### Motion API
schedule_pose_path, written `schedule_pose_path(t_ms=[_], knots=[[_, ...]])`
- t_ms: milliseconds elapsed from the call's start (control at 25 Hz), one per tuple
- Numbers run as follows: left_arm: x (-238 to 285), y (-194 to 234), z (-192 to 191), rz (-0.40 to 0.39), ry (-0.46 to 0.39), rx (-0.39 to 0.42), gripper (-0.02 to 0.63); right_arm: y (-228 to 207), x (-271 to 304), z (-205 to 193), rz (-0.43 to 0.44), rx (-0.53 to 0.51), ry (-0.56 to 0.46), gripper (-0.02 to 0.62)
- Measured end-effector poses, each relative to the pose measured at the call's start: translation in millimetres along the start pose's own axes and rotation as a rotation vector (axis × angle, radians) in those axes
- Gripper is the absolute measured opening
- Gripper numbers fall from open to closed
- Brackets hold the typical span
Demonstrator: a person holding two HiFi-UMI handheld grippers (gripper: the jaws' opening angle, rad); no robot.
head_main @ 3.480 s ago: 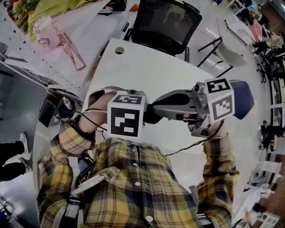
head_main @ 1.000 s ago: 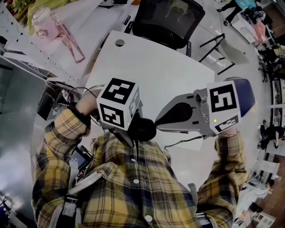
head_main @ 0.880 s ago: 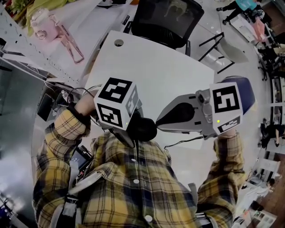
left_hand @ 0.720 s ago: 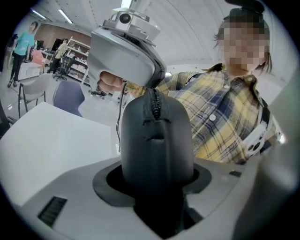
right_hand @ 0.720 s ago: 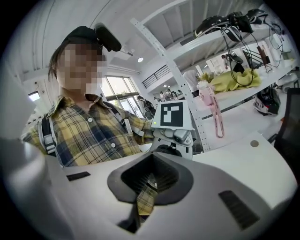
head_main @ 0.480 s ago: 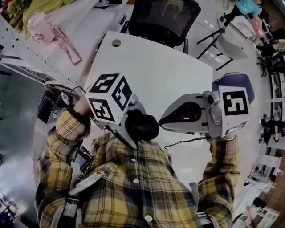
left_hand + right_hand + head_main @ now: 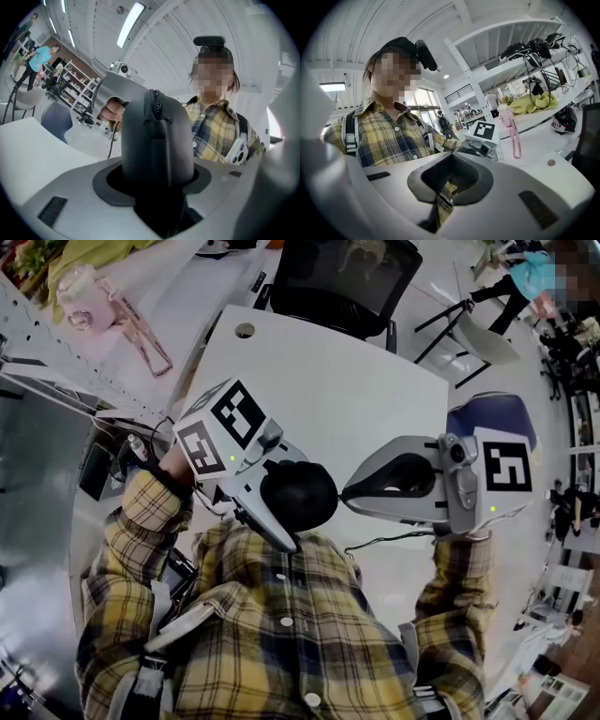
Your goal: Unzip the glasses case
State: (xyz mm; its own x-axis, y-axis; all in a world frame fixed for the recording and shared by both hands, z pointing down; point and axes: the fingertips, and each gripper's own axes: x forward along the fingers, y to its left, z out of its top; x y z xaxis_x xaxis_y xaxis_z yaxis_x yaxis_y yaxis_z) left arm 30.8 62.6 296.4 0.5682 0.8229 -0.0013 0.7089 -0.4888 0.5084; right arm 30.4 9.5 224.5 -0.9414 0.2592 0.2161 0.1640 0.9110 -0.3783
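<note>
In the head view my left gripper (image 7: pixel 281 512) is shut on the black glasses case (image 7: pixel 302 491), holding it up in front of the plaid shirt. The case stands between the jaws in the left gripper view, its zipper (image 7: pixel 155 101) running over the top end of the case (image 7: pixel 157 140). My right gripper (image 7: pixel 349 493) is shut, its tip against the case's right end. Whether it pinches the zipper pull is hidden. The right gripper view shows closed jaws (image 7: pixel 440 201) and the left gripper's marker cube (image 7: pixel 486 131) just beyond.
A white table (image 7: pixel 328 381) lies below the grippers with a black chair (image 7: pixel 342 277) at its far side and a blue seat (image 7: pixel 492 413) to the right. A pink bottle (image 7: pixel 80 296) stands on the neighbouring bench. A cable (image 7: pixel 384 540) hangs from the right gripper.
Both grippers have risen toward the camera. The left gripper has turned, so its marker cube shows other faces and more of the case is seen. The right tip stays at the case.
</note>
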Motion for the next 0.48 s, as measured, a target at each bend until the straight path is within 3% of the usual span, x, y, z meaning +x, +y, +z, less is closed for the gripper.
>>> schedule_pose_path(t_ms=[480], knots=[[-9,1,39,-0.012,-0.259,0.063,0.247,3,-9,13,-0.049,-0.061,-0.083,-0.002]])
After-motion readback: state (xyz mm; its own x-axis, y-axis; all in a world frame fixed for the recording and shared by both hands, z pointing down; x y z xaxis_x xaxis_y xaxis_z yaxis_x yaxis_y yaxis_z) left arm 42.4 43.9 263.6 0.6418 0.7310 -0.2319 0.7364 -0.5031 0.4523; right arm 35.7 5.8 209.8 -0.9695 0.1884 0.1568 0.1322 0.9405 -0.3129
